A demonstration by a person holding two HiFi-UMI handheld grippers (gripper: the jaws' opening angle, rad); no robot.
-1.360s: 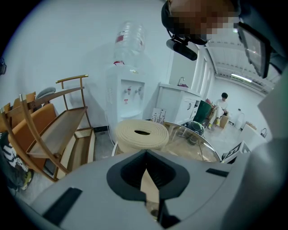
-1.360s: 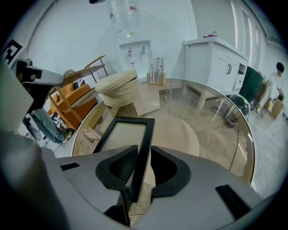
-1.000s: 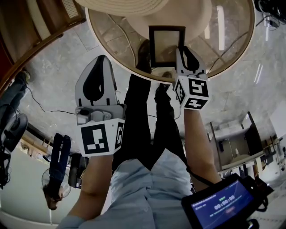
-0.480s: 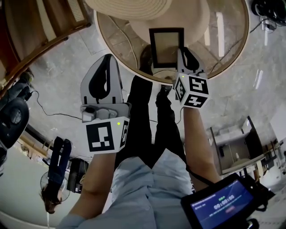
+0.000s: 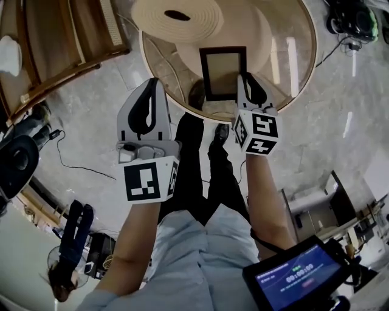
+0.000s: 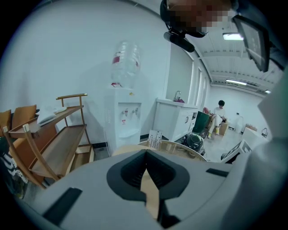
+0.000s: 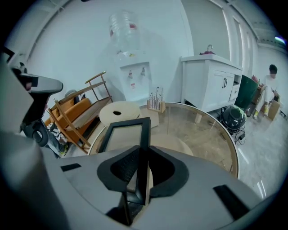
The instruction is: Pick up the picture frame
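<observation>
- On the round glass counter (image 5: 290, 42), near its rim on the person's side, is the black picture frame (image 5: 223, 71); it overlaps a flat pale disc under it. I cannot tell whether it clears the glass.
- The right hand-held gripper (image 5: 248, 80) is clamped on the frame's right-hand edge. In the right gripper view the black moulding stands on edge between the two dark pads, and both press on it (image 7: 143, 157).
- The left hand-held gripper (image 5: 151, 86) hangs outside the counter's rim, over the marble floor (image 5: 85, 127). Its jaws are drawn together at the tips with nothing held (image 6: 146, 155).
- Behind the frame lies a beige ringed disc (image 5: 177, 17) with a dark hole in its middle, close to the frame's far edge but apart from it.
- To the frame's right the glass is bare as far as the rim.
- A wooden rack (image 5: 67, 36) stands just beside the counter's left rim and narrows the room on that side.
- A small stand of upright sticks (image 7: 156, 105) sits at the counter's far edge.
- A water dispenser (image 6: 123, 121) carries a bottle with a red label, which is too blurred to read.
- Each gripper's cube bears black-and-white square markers.
- A handheld screen (image 5: 295, 276) shows digits too small to read.
</observation>
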